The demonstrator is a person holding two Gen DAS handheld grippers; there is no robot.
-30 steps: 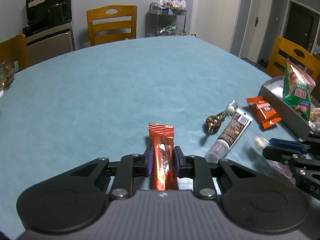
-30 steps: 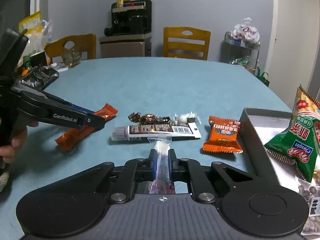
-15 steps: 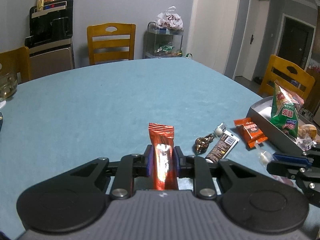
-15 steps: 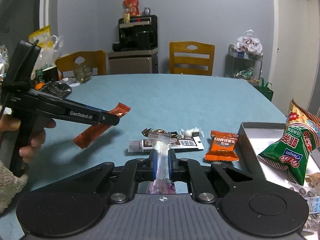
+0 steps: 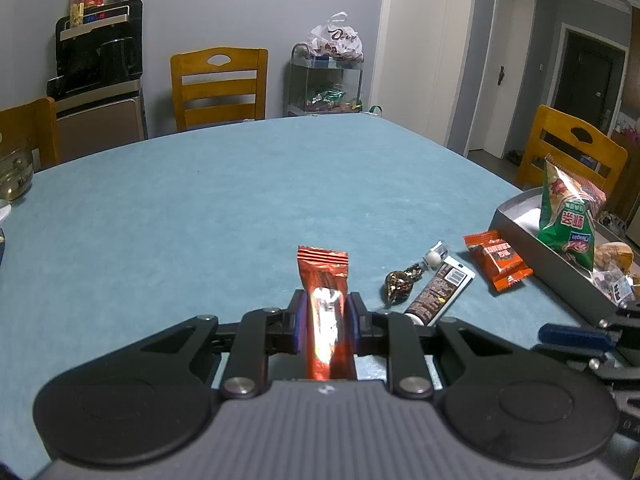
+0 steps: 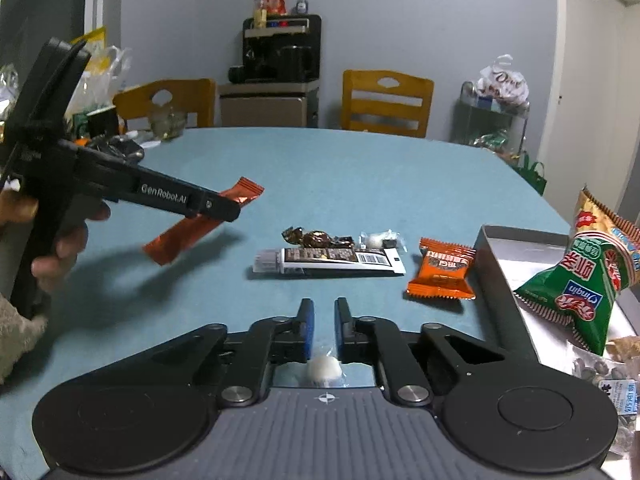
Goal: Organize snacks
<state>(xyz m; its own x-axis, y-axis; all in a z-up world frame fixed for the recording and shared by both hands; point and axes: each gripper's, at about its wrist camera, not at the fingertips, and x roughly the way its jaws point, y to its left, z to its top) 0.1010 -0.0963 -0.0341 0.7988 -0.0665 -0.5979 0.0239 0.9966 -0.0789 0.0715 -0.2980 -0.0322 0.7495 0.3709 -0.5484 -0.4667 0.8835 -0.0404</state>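
Sorting of snacks into the grey box [image 6: 486, 248] is under way. The left tongs [image 5: 325, 312] are clamped on a red bar wrapper [image 5: 323, 276], held clear of the tabletop [image 5: 200, 208]. The right tongs [image 6: 324, 320] are opening; a small white candy [image 6: 323, 368] sits low between the jaws, apparently released, pads not pressing it.

Judged next: carry the red bar to the box and deposit it.

Only the right view shows the hand [image 6: 60, 248] gripping the left tool.

Wooden chair [image 5: 219, 84] behind the blue table [image 5: 224, 200]; black drinks machine [image 6: 282, 54] against the wall
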